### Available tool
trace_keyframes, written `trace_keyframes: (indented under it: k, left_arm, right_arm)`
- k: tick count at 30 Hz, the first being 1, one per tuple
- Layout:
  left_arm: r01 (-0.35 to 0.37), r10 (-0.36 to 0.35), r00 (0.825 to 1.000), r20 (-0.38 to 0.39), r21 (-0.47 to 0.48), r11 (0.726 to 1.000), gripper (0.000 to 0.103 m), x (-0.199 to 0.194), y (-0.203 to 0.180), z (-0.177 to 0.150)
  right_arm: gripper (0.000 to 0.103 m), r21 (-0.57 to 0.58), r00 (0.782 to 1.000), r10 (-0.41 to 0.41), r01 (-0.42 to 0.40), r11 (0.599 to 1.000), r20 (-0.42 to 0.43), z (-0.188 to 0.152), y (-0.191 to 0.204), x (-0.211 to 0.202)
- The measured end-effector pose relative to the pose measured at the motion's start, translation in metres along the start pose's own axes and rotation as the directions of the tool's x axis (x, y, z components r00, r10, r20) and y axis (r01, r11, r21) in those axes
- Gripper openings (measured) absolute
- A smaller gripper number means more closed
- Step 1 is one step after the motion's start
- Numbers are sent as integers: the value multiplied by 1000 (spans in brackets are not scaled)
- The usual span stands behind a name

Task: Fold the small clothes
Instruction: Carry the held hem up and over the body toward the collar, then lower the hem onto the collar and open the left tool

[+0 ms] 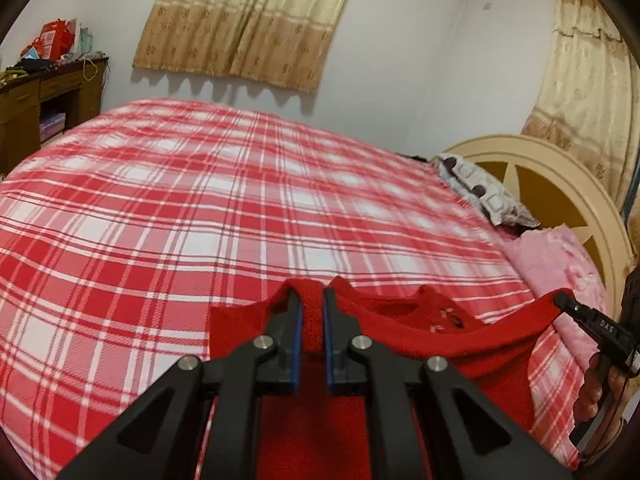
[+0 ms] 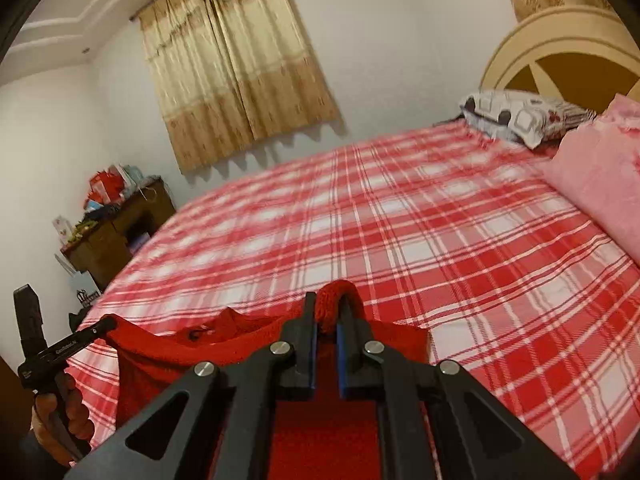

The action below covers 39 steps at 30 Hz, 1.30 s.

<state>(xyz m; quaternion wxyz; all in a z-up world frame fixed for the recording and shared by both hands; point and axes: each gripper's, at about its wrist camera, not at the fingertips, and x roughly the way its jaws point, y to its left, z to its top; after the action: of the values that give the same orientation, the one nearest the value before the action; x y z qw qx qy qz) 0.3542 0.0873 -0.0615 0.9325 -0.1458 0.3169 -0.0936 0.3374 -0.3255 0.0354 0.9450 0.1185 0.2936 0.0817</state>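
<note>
A small red knitted garment [image 1: 420, 320] hangs stretched between my two grippers above the bed. My left gripper [image 1: 311, 294] is shut on one top corner of it, with red fabric pinched between the jaws. My right gripper [image 2: 329, 302] is shut on the other top corner, a fold of red fabric [image 2: 336, 300] bulging between the jaws. The right gripper shows at the right edge of the left wrist view [image 1: 568, 300], the left gripper at the left edge of the right wrist view [image 2: 108, 324]. The garment's neckline [image 2: 224, 326] sags between them.
The bed has a red-and-white plaid sheet [image 1: 240, 200]. A patterned pillow [image 1: 480, 192] and a pink blanket [image 2: 600, 184] lie by the round cream headboard [image 1: 560, 184]. A dark wooden desk [image 1: 48, 100] with bags stands beyond the bed's far corner. Curtains [image 1: 248, 20] hang on the walls.
</note>
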Motion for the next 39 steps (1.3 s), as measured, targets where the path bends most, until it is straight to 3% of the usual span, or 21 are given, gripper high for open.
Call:
trace_keyframes:
  k: [7,11,13,15,16,18,20,22,23,26,29,36,39]
  left_arm:
    - [-37,39,998,-52,33,999,9,37,9,-11]
    - [-46,48,996,-70,25,999,13,39,11,-13]
    - [-35,36,999,-37,26,999,13,25,10,-12]
    - [-63,62,998,16,57,996,16,6,7,-9]
    - [-67,66,997,29,68,995,19,-2,6,-9]
    - [-74,72,997,33,77,994,21,-13,7,-12]
    - [-71,70,997,10,80,994,30,-16,8,-17]
    - [-88,90,996,-18,93,992,46,-16,7,-28]
    - [-99,103,994,-36,105,989,49,-15,5,-34]
    - [-107,117,989,-86,117,987,49,-8,5,-50]
    - [-168,184,975,-127,127,978,49,0,10,-62]
    - [-144,151,977,-149,58,988,50,-29,27,-82]
    - [-153,163,977,-137,81,985,60,-42,26,-94]
  right_arm:
    - [7,-17,991,-86,84,996,-103,-14,-18,66]
    - [9,-71,970,-126,113,991,-209,-23,-22,101]
    - [22,-122,959,-182,159,980,-217,-26,-18,105]
    - [66,-125,967,-169,147,981,-191,-26,-16,95]
    - [71,-114,975,-143,124,986,-171,-25,-15,87]
    - [72,-117,985,-104,88,989,-139,-25,-7,71]
    - [72,-163,986,-84,60,985,-144,-29,6,61]
    - [72,-193,985,-48,16,981,-164,-36,18,55]
    - [72,-209,983,-26,-13,978,-182,-41,25,53]
    - [72,-237,974,2,-57,970,-228,-55,40,48]
    - [72,-225,963,26,-89,970,-266,-70,47,43]
    - [72,-189,959,32,-88,978,-282,-102,35,-2]
    - [72,-182,963,24,-75,980,-270,-116,23,-23]
